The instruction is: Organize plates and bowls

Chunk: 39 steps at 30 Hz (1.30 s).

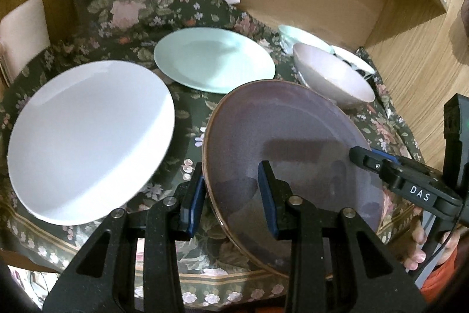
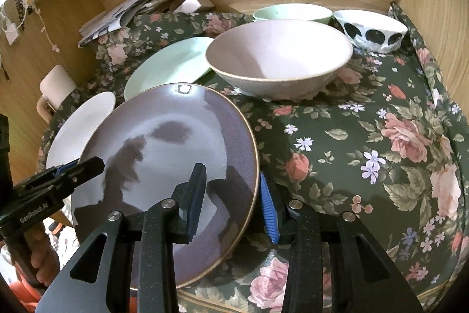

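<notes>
Grippers straddle opposite edges of a glossy purple plate (image 1: 293, 154) with a thin tan rim, tilted above a floral tablecloth (image 2: 366, 137). The left gripper (image 1: 231, 195) has its blue-padded jaws apart, one either side of the plate's edge at 9 o'clock; the right gripper (image 2: 231, 198) likewise stands spread across the edge at 3 o'clock. A round white plate (image 1: 88, 143) lies at 9 o'clock, a mint plate (image 1: 214, 60) at 12. At 1 o'clock sits a wide pink bowl (image 2: 278, 57), with a mint bowl (image 2: 293, 12) and a black-spotted white bowl (image 2: 372, 30) behind it.
</notes>
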Each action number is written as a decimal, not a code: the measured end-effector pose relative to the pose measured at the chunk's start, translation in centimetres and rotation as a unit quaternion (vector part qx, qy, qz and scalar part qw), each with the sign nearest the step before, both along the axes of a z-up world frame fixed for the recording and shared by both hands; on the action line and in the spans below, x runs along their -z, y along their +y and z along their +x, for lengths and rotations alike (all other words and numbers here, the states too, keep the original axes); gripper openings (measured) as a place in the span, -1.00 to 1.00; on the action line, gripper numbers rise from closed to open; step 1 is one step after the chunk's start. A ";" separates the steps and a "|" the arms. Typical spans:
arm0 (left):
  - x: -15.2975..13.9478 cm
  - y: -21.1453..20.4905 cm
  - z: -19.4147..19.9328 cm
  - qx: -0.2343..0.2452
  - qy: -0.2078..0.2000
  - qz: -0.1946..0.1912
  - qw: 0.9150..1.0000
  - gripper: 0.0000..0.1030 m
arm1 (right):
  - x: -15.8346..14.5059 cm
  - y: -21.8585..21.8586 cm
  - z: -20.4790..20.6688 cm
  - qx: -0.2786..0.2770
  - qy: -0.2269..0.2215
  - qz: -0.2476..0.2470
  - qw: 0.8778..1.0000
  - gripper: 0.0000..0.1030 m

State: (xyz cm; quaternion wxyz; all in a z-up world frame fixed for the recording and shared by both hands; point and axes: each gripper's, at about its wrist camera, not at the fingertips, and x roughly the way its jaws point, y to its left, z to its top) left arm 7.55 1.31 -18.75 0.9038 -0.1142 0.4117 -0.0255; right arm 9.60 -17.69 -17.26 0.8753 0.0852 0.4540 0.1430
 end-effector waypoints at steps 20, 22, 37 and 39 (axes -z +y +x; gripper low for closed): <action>1.3 -0.6 2.2 0.020 0.009 0.024 0.999 -0.32 | 0.7 0.1 0.8 0.007 -0.013 -0.031 0.999 -0.31; 1.3 -0.5 2.2 0.025 0.009 0.023 0.999 -0.32 | 0.7 0.1 0.8 0.008 -0.012 -0.030 0.999 -0.31; -3.4 0.7 -0.1 0.011 -0.069 0.051 0.996 0.33 | -4.0 1.3 -1.3 0.007 -0.087 -0.060 0.994 0.12; -4.2 1.2 -0.6 0.004 -0.081 0.057 0.995 0.49 | -4.8 2.0 -1.4 -0.001 -0.101 -0.058 0.993 0.20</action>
